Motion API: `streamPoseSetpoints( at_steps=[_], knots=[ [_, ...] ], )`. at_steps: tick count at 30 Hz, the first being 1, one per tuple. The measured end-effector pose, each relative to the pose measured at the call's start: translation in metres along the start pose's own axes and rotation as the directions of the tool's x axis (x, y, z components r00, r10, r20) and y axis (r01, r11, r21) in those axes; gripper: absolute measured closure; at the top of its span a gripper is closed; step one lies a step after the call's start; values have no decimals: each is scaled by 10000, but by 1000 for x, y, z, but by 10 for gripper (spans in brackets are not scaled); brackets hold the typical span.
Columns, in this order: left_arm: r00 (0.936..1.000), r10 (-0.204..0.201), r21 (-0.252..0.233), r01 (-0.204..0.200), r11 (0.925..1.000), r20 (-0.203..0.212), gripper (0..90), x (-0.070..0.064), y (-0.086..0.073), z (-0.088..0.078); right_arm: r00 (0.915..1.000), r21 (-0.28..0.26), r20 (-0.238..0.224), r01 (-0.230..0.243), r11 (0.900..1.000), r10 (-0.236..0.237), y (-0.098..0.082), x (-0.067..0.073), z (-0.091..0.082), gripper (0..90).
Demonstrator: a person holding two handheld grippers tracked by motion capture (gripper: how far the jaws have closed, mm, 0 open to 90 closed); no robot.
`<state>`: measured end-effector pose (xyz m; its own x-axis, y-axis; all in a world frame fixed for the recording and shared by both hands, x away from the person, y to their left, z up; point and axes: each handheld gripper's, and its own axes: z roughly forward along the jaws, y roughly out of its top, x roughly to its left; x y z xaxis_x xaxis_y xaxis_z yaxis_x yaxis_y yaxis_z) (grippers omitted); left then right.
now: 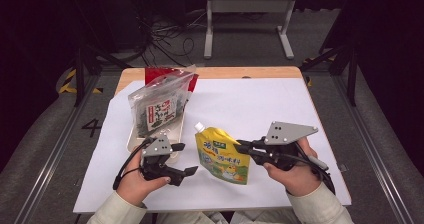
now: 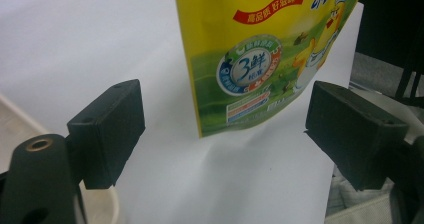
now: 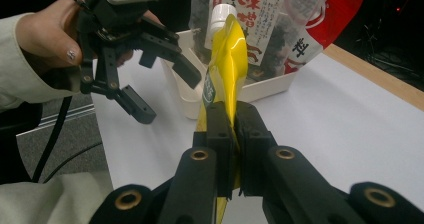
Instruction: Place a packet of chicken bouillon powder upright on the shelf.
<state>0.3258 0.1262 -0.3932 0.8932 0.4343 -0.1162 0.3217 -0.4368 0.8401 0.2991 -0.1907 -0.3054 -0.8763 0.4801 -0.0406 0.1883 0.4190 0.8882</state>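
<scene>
One yellow spouted pouch (image 1: 222, 155) sits near the middle of the table's (image 1: 260, 104) near edge, on the white sheet (image 1: 250, 109) that covers most of the wooden top. Pouch is glossy yellow w/ a white screw cap (image 1: 199, 127) at its top corner, blue and red lettering, a green meadow scene and a cartoon chick on the lower front. In the left gripper view its bottom edge (image 2: 235, 129) hangs just off the sheet, casting a soft shadow below.

Right gripper (image 1: 241, 147) comes in from the table's right side, jaws closed tight on the pouch's side edge; right gripper view shows the yellow film (image 3: 227, 69) pinched flat between the two black pads (image 3: 220, 129), cap up top. Right hand (image 1: 295, 171) wraps the handle, grey plate on top.

Left gripper (image 1: 186, 159) is near the front-left part of the sheet, just beside the pouch but not touching; jaws spread wide, nothing between them. Left hand (image 1: 137, 181) holds it, cable looping off to the side.

Behind it, toward the table's left edge, a white tray (image 1: 134, 143) holds a clear bag of dark dried stuff (image 1: 157, 109) w/ a white-and-red label, standing upright, and a red packet (image 1: 162, 75) behind that.
</scene>
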Motion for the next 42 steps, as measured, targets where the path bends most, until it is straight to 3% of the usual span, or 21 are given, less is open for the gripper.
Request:
streamPoseSetpoints(
  at_steps=[5,9,13,14,16,20,24,33,38,42],
  knots=[
    [9992,21,-260,-11,9997,387,160,2,3,12,9999,-134,-66,80,9999,-81,2,4,0,855],
    [9949,165,-620,-103,9980,998,163,3,5,21,9997,-268,-227,95,9996,-101,3,7,-1,855],
    [9866,698,-806,-583,9950,1478,208,-2,8,28,9992,-472,-389,100,9988,-119,3,8,0,855],
    [9839,988,-789,-878,9930,1490,247,-5,9,29,9991,-519,-408,93,9986,-115,3,8,0,855],
    [9840,1152,-833,-1044,9910,1363,320,-7,10,28,9991,-599,-403,83,9982,-107,3,8,-1,854],
    [9830,1107,-1187,-936,9885,1467,443,-7,11,25,9992,-717,-408,-32,9974,3,2,6,0,854],
    [9755,1469,-1220,-1277,9843,1640,683,-9,12,20,9995,-833,-311,-116,9965,90,2,6,0,852],
    [9751,1282,-654,-1181,9908,1810,764,-15,17,14,9993,-773,-270,-290,9966,270,1,2,1,841],
    [9771,1271,-584,-1187,9912,1704,779,-17,19,10,9991,-827,-295,-336,9960,312,1,2,1,822],
    [9761,1286,-495,-1217,9913,1750,780,-19,22,3,9988,-1086,-269,-434,9931,407,1,2,0,733]
  ],
)
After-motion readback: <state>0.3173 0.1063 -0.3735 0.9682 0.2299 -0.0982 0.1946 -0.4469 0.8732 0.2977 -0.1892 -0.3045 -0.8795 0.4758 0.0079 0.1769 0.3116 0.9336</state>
